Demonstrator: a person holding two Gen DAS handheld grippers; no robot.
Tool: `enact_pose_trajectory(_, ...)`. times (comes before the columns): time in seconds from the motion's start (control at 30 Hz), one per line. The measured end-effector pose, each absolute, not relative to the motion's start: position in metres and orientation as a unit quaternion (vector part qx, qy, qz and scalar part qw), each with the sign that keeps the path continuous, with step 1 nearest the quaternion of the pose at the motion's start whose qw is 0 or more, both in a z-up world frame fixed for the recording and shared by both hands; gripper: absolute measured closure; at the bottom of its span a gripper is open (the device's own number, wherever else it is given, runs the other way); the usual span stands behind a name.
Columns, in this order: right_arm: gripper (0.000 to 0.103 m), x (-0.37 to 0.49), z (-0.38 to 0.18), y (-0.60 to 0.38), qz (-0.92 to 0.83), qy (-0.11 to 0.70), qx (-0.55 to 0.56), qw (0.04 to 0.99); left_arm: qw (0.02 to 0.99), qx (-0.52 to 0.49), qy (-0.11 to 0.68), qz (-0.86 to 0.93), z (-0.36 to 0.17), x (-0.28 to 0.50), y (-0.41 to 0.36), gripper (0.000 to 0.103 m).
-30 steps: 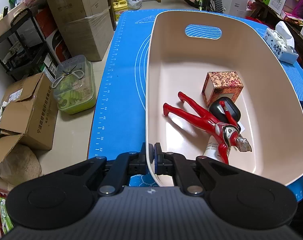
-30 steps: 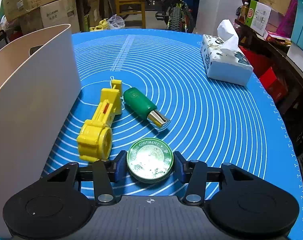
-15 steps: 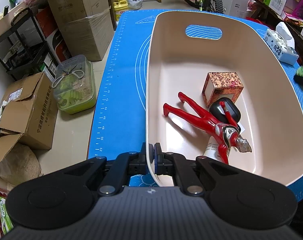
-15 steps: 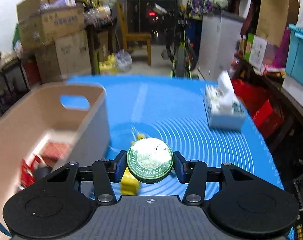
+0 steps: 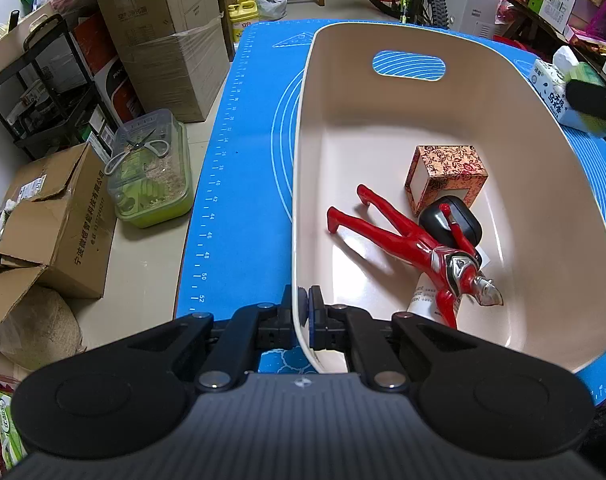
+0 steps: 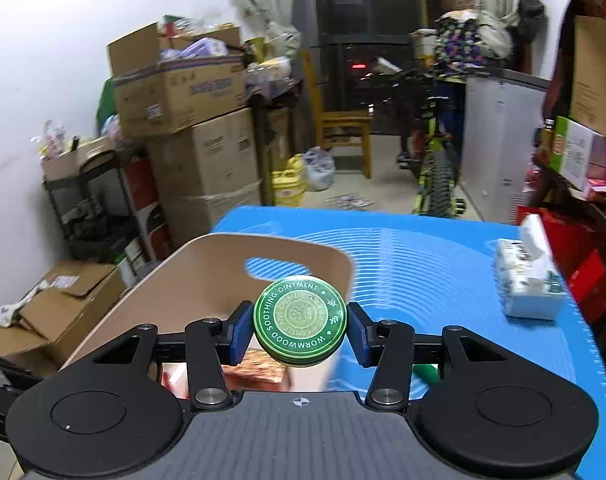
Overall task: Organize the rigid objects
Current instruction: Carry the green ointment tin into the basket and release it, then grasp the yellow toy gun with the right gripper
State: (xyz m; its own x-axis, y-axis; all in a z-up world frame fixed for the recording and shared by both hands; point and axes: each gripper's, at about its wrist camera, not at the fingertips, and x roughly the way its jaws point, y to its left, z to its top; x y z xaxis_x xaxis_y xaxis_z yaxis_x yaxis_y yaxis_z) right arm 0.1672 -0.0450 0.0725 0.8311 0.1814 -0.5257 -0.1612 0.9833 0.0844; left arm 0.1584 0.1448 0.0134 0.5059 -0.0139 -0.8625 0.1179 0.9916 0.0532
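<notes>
Now, from the left wrist, the left gripper pinches the near rim of the beige oval plastic tub sitting on the blue measuring mat, one finger inside the wall and one outside, and down in the tub lie a red and silver plastic hero figure, a small floral-patterned cardboard box and a black rounded case touching that box. Over to the right wrist: the right gripper clamps a round green ointment tin between its blue pads, held in the air just above the tub's right-hand rim, with a white patterned tissue box well apart on the mat's right side.
</notes>
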Motion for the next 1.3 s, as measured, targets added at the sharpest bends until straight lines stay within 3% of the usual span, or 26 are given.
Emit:
enact_pose_trajectory(0.57, 0.047, 0.176, 0.023, 0.045, 0.172, 0.410, -0.095, 0.890, 0.866, 0.054, 0.495, -0.039, 0.013, 0.158, 0.145, 0.096)
enact_pose_trajectory(0.77, 0.034, 0.170, 0.034, 0.034, 0.172, 0.388, -0.073, 0.903, 0.866, 0.054, 0.495, -0.038, 0.013, 0.158, 0.145, 0.096)
enact_pose_trajectory(1.1, 0.032, 0.168, 0.064, -0.022, 0.122, 0.324, -0.023, 0.938, 0.867, 0.055, 0.495, -0.038, 0.015, 0.159, 0.145, 0.095)
enact_pose_trajectory(1.3, 0.032, 0.177, 0.059, -0.069, 0.068, 0.334, -0.010, 0.940, 0.867, 0.052, 0.495, -0.038, 0.015, 0.159, 0.146, 0.096)
